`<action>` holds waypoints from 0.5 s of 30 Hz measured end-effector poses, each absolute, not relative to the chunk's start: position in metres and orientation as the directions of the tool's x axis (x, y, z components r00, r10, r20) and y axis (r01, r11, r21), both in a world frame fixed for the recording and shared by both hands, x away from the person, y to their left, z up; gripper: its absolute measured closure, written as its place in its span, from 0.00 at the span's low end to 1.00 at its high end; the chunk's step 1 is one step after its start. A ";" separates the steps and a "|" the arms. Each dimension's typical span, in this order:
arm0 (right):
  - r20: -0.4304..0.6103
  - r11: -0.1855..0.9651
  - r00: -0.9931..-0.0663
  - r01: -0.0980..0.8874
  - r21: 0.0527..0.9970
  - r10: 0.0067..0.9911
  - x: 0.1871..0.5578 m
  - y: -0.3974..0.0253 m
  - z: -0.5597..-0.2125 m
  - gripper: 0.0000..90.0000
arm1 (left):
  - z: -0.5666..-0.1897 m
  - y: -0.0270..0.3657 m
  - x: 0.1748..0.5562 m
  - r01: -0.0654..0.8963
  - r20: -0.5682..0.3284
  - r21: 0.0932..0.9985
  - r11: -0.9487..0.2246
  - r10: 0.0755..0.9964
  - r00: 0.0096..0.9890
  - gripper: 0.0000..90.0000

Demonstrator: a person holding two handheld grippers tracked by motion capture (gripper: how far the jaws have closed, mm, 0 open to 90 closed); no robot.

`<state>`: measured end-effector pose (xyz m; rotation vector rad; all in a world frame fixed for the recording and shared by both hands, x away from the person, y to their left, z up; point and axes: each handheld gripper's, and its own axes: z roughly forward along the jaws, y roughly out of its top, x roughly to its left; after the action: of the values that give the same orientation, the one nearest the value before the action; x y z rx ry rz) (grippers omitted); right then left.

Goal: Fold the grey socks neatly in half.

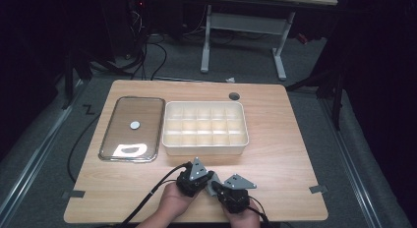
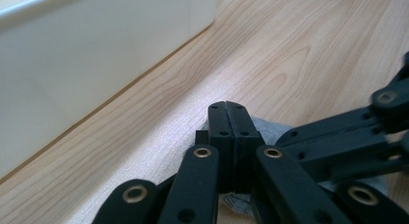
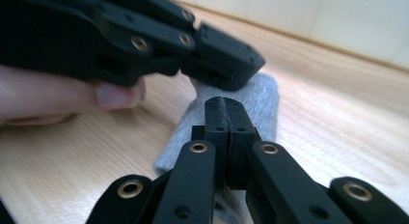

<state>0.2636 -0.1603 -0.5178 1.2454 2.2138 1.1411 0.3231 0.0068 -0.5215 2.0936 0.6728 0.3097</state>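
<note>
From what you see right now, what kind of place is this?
Probably a lab or workshop for recording handling work: a wooden table on grey floor, another desk's white legs behind, cables on the floor.

I am looking over all three views and I am finding no text, label, brand, number or sign that I can read on anything.

grey cloth (image 3: 251, 105), white divided box (image 1: 205, 148), black grippers
</note>
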 end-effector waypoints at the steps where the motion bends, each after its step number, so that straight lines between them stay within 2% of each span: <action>1: 0.070 0.288 -0.558 0.528 0.799 0.827 0.260 -0.161 -0.514 1.00 | -0.522 0.007 0.323 0.348 -0.033 0.819 -0.456 0.569 0.822 1.00; 6: 0.064 0.319 -0.595 0.515 0.796 0.802 0.247 -0.157 -0.513 1.00 | -0.524 0.008 0.323 0.348 -0.043 0.828 -0.440 0.569 0.821 1.00; 10: 0.108 0.291 -0.583 0.547 0.785 0.806 0.249 -0.160 -0.524 1.00 | -0.526 0.009 0.322 0.341 -0.040 0.832 -0.438 0.566 0.823 1.00; 15: 0.095 0.292 -0.575 0.544 0.787 0.813 0.246 -0.157 -0.528 1.00 | -0.528 0.011 0.322 0.343 -0.051 0.839 -0.423 0.565 0.823 1.00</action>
<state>0.2458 -0.1567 -0.5275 1.2286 2.2432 1.1684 0.3223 0.0113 -0.5283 2.0524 0.6686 0.2950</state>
